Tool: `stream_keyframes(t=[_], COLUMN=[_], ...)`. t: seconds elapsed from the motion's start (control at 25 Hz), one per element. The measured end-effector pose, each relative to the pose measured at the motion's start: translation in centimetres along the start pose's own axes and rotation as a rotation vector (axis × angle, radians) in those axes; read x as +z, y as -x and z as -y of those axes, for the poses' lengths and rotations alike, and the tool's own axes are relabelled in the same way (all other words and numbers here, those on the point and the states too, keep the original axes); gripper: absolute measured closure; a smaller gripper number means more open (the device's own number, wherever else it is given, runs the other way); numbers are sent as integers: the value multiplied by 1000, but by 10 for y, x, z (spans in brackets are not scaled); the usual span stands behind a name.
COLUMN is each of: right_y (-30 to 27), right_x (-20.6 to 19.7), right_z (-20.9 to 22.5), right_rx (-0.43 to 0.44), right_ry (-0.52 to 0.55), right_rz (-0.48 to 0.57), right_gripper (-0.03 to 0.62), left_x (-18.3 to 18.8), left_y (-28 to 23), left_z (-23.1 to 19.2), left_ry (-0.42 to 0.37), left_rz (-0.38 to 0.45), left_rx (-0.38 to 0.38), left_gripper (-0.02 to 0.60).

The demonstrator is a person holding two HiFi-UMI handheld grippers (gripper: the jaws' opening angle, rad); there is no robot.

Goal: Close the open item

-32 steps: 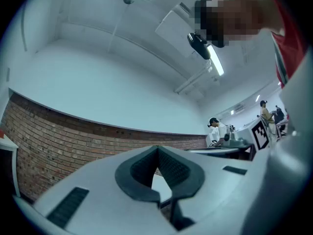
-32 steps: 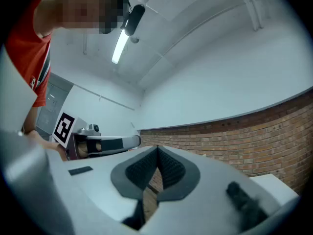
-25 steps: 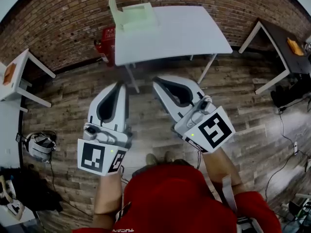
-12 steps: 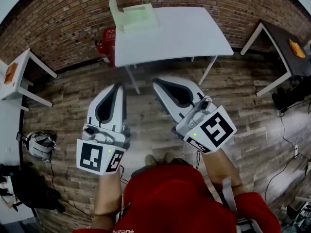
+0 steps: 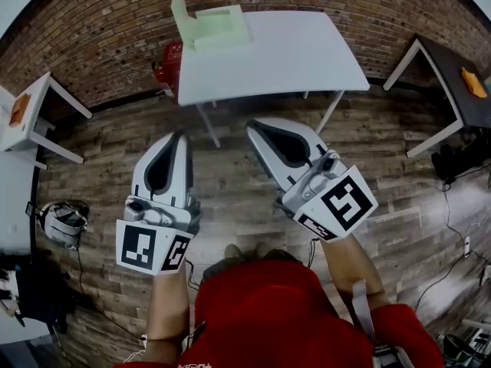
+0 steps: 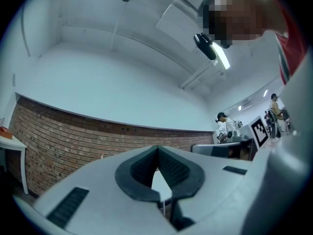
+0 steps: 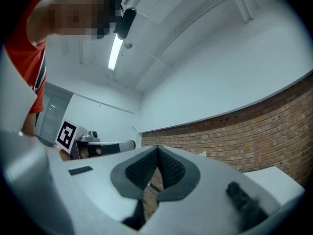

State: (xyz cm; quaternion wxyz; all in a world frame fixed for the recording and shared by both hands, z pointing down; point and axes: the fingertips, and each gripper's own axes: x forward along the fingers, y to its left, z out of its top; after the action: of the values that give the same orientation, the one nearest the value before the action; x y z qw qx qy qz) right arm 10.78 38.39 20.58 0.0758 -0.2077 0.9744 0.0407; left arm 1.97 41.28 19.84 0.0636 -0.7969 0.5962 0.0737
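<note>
Box (image 5: 221,26), open, on white table (image 5: 291,52)

Red extinguisher (image 5: 166,63) stands against the brick wall (image 5: 92,41) beside a white table (image 5: 284,52).

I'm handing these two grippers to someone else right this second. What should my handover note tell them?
Left gripper: shut, empty, held over the wooden floor, short of the table.
Right gripper: shut, empty, beside the left one, also short of the table.
Pale green box: on the far left corner of the white table, its lid standing upright.
Done: nothing; neither gripper touches the box.
Left: step up to the table, reach the lid and fold it down until the box is closed.
</note>
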Motion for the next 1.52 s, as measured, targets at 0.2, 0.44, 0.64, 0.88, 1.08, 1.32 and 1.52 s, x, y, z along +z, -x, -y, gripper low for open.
stream_keyframes(t=[0.2,0.44,0.64,0.88,1.08,1.32,1.52], right_y=[13,23,21,14,-1,-37,-74], right_x=[0,-4,-4,-11,-13,-21,-26], right_z=[14,28,37,49,69,93,113], right_rx=[2,-2,-1,-7,-22,-27,-35], right_ry=[2,1,-3,5,18,27,41], right_rz=[0,-7,-9,-11,-15,-20,-28], right_gripper=[563,563,563,563,563,563,563], left_x=[-2,-7,-6,-10,-14,-22,-24], left_y=[-7,-14,-20,-31,-50,-78,-105], left_z=[10,14,11,1,-16,-53,-89], left_ry=[-12,-14,-19,-18,-18,-33,-42], left_rz=[-5,-12,-16,-5,9,10,12], left_rx=[13,32,40,44,44,51,48], left_gripper=[569,569,569,569,569,569,569])
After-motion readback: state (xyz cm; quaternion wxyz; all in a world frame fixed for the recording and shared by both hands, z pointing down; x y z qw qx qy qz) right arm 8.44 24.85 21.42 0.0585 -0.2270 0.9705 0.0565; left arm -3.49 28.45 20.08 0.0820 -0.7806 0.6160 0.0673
